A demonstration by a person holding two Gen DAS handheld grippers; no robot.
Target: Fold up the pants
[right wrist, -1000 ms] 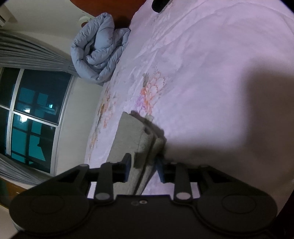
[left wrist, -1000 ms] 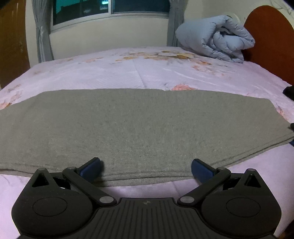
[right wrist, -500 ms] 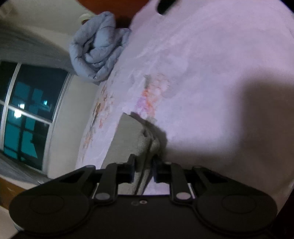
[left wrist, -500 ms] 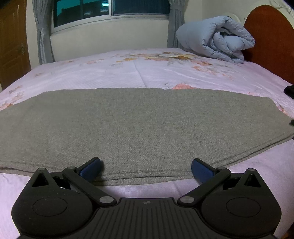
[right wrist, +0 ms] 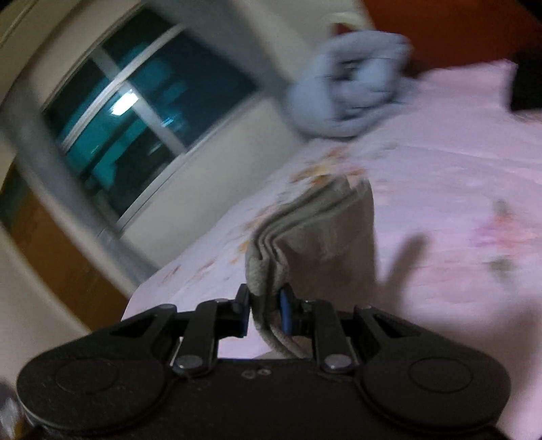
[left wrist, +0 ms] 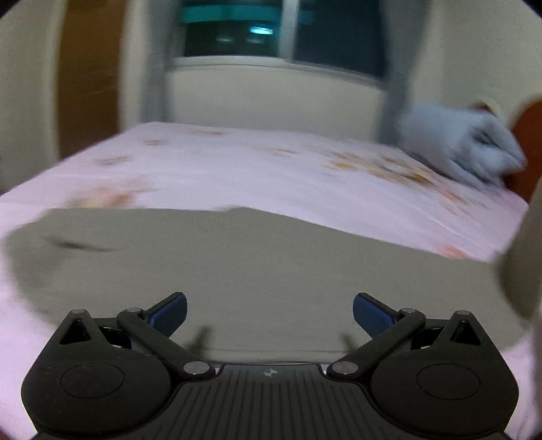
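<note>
Pinching the gray pants (right wrist: 315, 237), the right tongs (right wrist: 264, 309) squeeze their layered edge. Left tongs (left wrist: 270, 313) gape wide, empty, above the blurry cloth.

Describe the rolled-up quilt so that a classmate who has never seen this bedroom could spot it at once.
Start at the bed with the pink floral sheet and follow it to the head end, by the reddish-brown wooden headboard. There, beside the curtained window, lies the pale blue puffy quilt, bundled into a loose roll. It is the only blue, bulky thing; the grey-green knit pants are flat cloth.
</note>
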